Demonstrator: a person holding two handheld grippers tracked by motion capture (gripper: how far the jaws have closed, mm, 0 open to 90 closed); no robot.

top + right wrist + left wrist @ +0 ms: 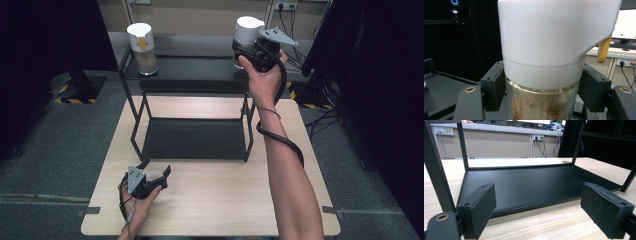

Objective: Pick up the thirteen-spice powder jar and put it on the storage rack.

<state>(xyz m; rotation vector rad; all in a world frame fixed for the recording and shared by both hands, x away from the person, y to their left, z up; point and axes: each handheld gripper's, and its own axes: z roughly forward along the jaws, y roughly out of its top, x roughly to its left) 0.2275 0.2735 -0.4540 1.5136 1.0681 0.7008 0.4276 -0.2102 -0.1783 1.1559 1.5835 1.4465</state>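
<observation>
On the far right end of the black rack's top shelf (pixel 190 67), the right gripper (pixel 250 52) has its jaws pinched on a glass jar (pixel 541 105) with a tall white lid (pixel 248 26). In the right gripper view the two black pads press the jar from either side, just under the lid's lower rim, and a brownish filling shows through the glass. The jar stands upright, its long axis straight up and down, and the gripper meets it from the near side, roughly level. Whether the jar's base rests on the shelf or hangs a little above it I cannot tell from here; the hand hides that spot.

A second jar (pixel 142 47), same white lid with a yellow tab, stands at the far left end of the same shelf, well apart from the first. The left gripper (pixel 156 172) sits low on the near left of the wooden table (pixel 210 200), jaws spread with nothing between them, pointing at the rack's bottom shelf (pixel 529 182). The right hand (pixel 265 82) is plainly the one placed for any move of the held jar, and that move likely means keeping it upright
</observation>
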